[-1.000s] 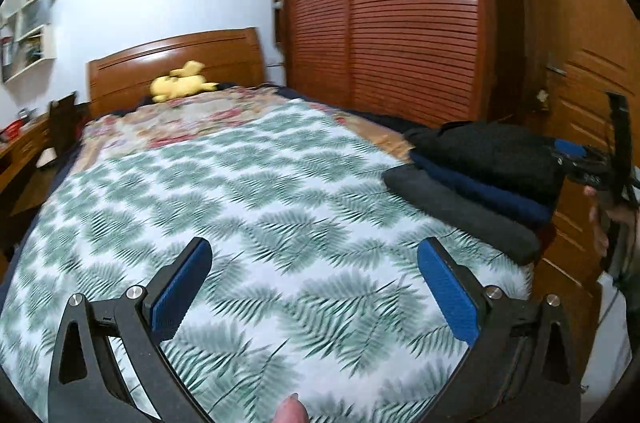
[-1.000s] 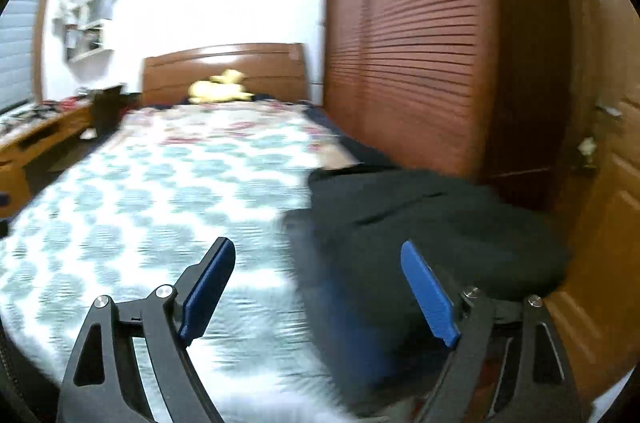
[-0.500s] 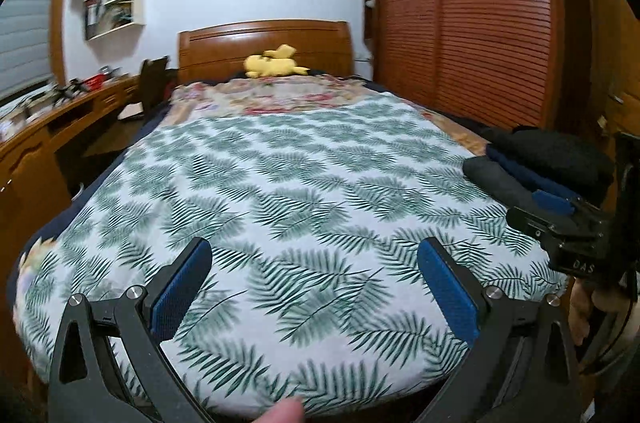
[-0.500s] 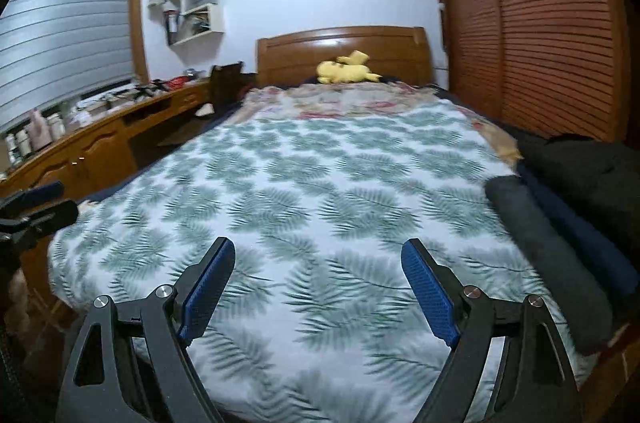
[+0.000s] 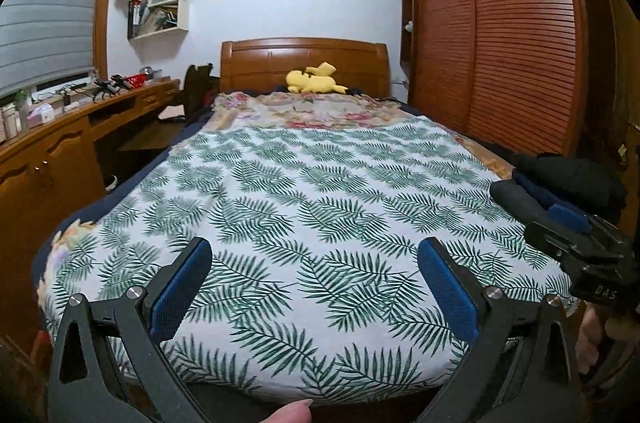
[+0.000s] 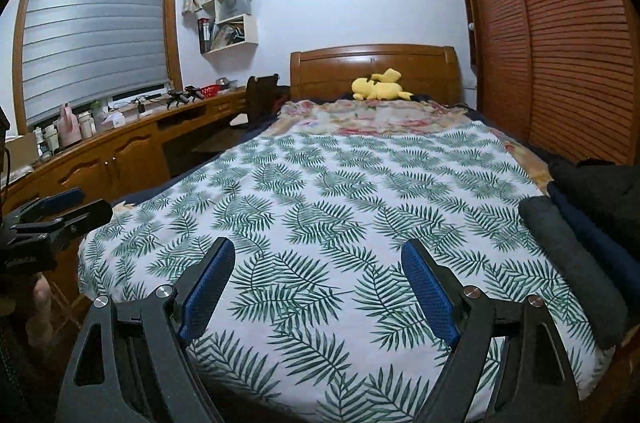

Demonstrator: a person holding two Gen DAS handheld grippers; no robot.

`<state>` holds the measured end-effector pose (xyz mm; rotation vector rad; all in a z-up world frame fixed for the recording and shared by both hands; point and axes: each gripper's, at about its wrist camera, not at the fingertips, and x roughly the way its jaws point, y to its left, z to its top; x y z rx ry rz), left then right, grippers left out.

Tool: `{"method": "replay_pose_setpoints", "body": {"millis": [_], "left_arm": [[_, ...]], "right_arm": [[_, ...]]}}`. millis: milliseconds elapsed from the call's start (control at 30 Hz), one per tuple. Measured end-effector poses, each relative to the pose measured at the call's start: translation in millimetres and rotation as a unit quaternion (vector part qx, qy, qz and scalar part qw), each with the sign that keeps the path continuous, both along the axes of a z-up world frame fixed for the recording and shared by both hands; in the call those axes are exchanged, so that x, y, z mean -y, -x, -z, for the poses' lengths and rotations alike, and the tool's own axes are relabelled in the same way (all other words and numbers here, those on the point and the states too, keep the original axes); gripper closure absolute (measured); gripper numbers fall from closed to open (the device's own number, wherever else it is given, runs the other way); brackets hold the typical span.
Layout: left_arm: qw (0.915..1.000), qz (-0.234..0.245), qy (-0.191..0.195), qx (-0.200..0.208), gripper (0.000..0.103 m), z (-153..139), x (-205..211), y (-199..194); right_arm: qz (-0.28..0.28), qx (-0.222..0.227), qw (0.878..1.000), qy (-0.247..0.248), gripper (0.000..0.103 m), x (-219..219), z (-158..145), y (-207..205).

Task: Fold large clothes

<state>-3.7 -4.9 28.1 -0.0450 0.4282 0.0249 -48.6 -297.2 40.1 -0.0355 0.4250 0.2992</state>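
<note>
A stack of folded dark clothes [image 6: 580,223], grey, navy and black, lies along the right edge of the bed [image 6: 340,183]; it also shows in the left wrist view [image 5: 560,183]. The bed has a white sheet with green fern print. My left gripper [image 5: 314,287] is open and empty, held over the foot of the bed. My right gripper [image 6: 318,287] is open and empty, also over the foot of the bed, left of the stack. The right gripper shows at the right edge of the left wrist view [image 5: 576,235]; the left gripper shows at the left edge of the right wrist view [image 6: 56,211].
A wooden headboard [image 5: 304,63] with a yellow plush toy [image 5: 314,83] and a floral blanket [image 5: 312,109] is at the far end. A wooden desk [image 6: 100,151] runs along the left wall. A slatted wardrobe [image 6: 560,43] stands right.
Both grippers have pulled back from the clothes stack and swung left to face the whole bed from its foot. Both stay open and empty.
</note>
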Motion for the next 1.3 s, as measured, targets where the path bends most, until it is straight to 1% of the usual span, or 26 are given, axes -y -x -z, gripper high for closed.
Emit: {"method": "replay_pose_setpoints", "body": {"millis": [167, 333, 933, 1300], "left_arm": [[1.0000, -0.001, -0.002, 0.007, 0.001, -3, -2, 7], [1.0000, 0.002, -0.003, 0.009, 0.001, -3, 1, 9], [0.9999, 0.007, -0.003, 0.011, 0.001, -7, 7, 12], [0.9999, 0.009, -0.005, 0.012, 0.001, -7, 9, 13]], "right_arm": [[-0.003, 0.004, 1.000, -0.005, 0.017, -1, 18, -14], [-0.001, 0.008, 1.000, -0.004, 0.017, -1, 23, -17], [0.008, 0.011, 1.000, -0.007, 0.017, -7, 33, -35], [0.012, 0.015, 1.000, -0.011, 0.017, -6, 33, -36]]}}
